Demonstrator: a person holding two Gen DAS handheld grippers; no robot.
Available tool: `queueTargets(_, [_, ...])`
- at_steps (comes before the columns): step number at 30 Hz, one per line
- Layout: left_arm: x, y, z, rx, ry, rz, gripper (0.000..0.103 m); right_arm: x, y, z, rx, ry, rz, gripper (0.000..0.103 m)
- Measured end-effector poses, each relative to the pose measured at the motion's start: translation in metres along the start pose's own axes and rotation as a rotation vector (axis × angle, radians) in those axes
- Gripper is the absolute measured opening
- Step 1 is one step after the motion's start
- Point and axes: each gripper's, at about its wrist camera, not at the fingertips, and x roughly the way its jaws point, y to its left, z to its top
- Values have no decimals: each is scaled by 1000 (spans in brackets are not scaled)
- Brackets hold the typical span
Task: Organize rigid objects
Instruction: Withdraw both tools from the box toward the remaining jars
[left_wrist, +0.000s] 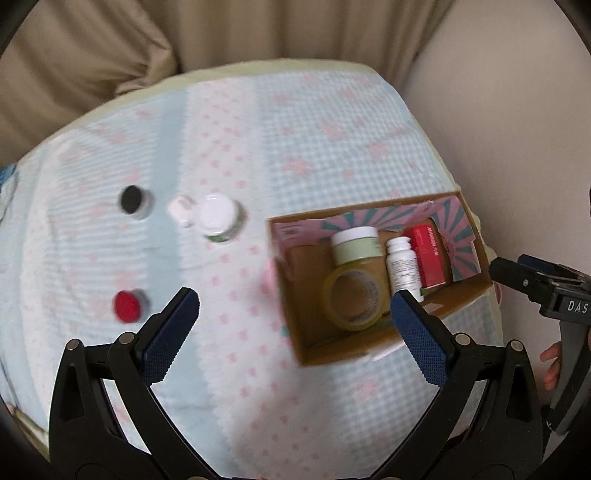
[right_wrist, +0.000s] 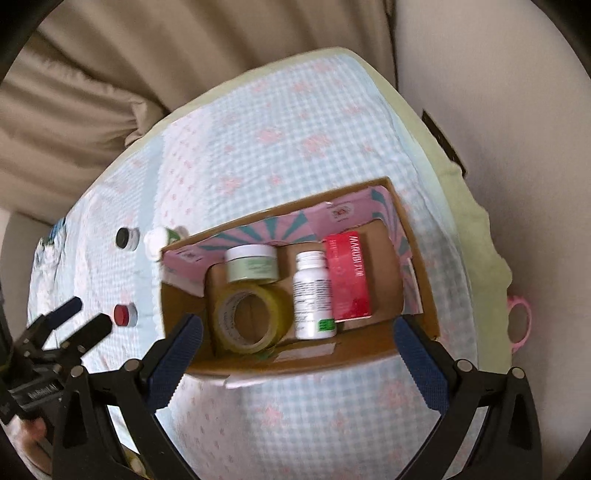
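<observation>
An open cardboard box (left_wrist: 458, 291) (right_wrist: 280, 360) sits on the checked cloth. It holds a tape roll (left_wrist: 354, 299) (right_wrist: 251, 319), a green jar (left_wrist: 356, 245) (right_wrist: 253, 264), a white bottle (left_wrist: 402, 264) (right_wrist: 314, 295) and a red carton (left_wrist: 428, 254) (right_wrist: 349, 275). Left of the box stand a white-lidded jar (left_wrist: 218, 218), a small white item (left_wrist: 179, 208) (right_wrist: 155, 240), a black-capped pot (left_wrist: 133, 201) (right_wrist: 125, 238) and a red-capped pot (left_wrist: 129, 306) (right_wrist: 123, 315). My left gripper (left_wrist: 295, 306) is open and empty above the cloth. My right gripper (right_wrist: 299, 332) is open and empty over the box's near wall.
The cloth covers a table with a pale green edge (right_wrist: 461, 184). Beige curtains (left_wrist: 110, 55) hang behind, and a beige wall (right_wrist: 517, 110) lies to the right. A pink ring (right_wrist: 519, 325) hangs at the right edge. The right gripper's body (left_wrist: 546, 291) shows beside the box.
</observation>
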Motion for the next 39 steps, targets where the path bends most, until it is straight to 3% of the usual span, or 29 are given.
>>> queueTargets(6, [-54, 58, -25, -42, -49, 53, 103, -36, 64, -17, -118, -96, -20, 103])
queueTargets(11, [-95, 118, -45, -72, -79, 77, 103, -55, 126, -30, -187, -124, -15, 103])
queueTargets(16, [-111, 171, -57, -71, -84, 141, 103, -58, 186, -44, -221, -177, -16, 103])
queueTargets(21, [-113, 226, -67, -79, -80, 96, 103, -54, 229, -54, -197, -235, -10, 103])
queueTargets(24, [-108, 255, -71, -71, -81, 60, 103, -40, 255, -57, -197, -215, -88, 103])
queueTargets(28, [-86, 280, -73, -16, -50, 36, 103, -18, 275, -61, -146, -182, -129, 103])
queueTargets(33, [-44, 293, -76, 32, 18, 25, 103, 14, 289, -66, -76, -147, -140, 103])
queueTargets(39, [8, 296, -79, 35, 96, 3, 103, 54, 301, -58, -137, -81, -186, 103])
